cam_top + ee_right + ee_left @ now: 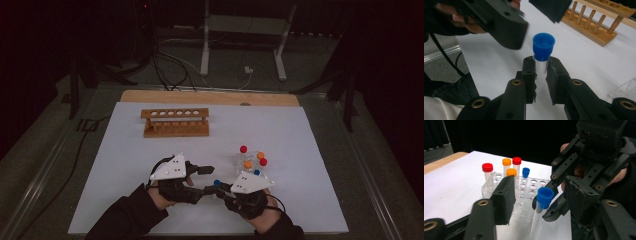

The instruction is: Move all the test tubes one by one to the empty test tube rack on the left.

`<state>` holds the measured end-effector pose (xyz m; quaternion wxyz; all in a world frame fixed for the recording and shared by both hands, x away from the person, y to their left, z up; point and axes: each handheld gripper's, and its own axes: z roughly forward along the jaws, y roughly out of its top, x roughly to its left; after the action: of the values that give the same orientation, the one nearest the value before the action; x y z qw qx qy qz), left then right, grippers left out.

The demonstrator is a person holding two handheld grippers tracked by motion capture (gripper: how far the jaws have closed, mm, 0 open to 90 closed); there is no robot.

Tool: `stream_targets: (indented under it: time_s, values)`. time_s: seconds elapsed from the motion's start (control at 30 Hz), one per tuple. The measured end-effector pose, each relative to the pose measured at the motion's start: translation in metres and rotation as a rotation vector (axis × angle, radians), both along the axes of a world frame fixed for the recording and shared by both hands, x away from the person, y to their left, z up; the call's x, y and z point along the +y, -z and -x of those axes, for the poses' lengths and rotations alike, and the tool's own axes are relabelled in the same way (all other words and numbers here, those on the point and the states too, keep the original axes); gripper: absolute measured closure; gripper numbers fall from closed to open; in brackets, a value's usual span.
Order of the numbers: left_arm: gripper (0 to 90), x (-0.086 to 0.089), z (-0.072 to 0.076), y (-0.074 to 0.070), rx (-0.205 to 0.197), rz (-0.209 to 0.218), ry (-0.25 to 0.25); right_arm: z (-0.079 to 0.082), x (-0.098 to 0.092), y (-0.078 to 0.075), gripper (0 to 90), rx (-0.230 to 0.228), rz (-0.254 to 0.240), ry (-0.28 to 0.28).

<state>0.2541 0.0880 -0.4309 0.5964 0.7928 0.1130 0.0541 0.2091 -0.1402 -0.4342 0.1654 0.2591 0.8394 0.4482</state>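
Right gripper [541,75]: clamped on a clear tube with a blue cap [543,46]; both jaws press the tube's sides just under the cap, and the tube stands about upright between them, near the front of the table.
Left gripper [539,192]: jaws spread wide, one on each side of the blue cap without touching it. From the high view it sits just left of the right gripper [218,189], their tips nearly meeting.
Clear rack [529,195]: just behind the held tube, on the right half of the white sheet [150,200]; it holds two red-capped, two orange-capped and one blue-capped tube, all standing.
Wooden rack [175,122]: well apart from the grippers, toward the far left of the sheet, with its row of round holes on top.
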Motion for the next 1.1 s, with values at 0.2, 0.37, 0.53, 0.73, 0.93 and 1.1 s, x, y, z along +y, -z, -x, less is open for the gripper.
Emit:
stream_targets:
  time_s: [0.2,0.37,0.53,0.73,0.93,1.1]
  values:
    - [56.6,-0.009,0.001,0.003,-0.03,-0.035,-0.006,0.0,0.0,-0.001,77.1,0.001,-0.004,0.002]
    - [65.2,-0.01,0.002,0.003,-0.046,-0.062,0.001,0.0,-0.001,-0.001,77.1,-0.004,-0.003,0.007]
    - [75.5,-0.012,0.004,0.002,-0.051,-0.071,0.013,-0.001,-0.001,-0.001,77.1,-0.002,0.001,0.011]
    - [77.3,-0.013,0.005,0.001,-0.075,-0.076,0.01,-0.001,-0.002,-0.002,76.9,0.003,-0.012,0.011]
    - [77.7,-0.01,0.002,-0.002,-0.08,-0.069,0.001,-0.001,-0.004,-0.004,62.2,0.003,-0.041,0.033]
    - [77.7,-0.001,-0.005,-0.007,-0.074,-0.064,-0.026,-0.002,-0.011,-0.007,45.5,-0.011,-0.084,0.055]
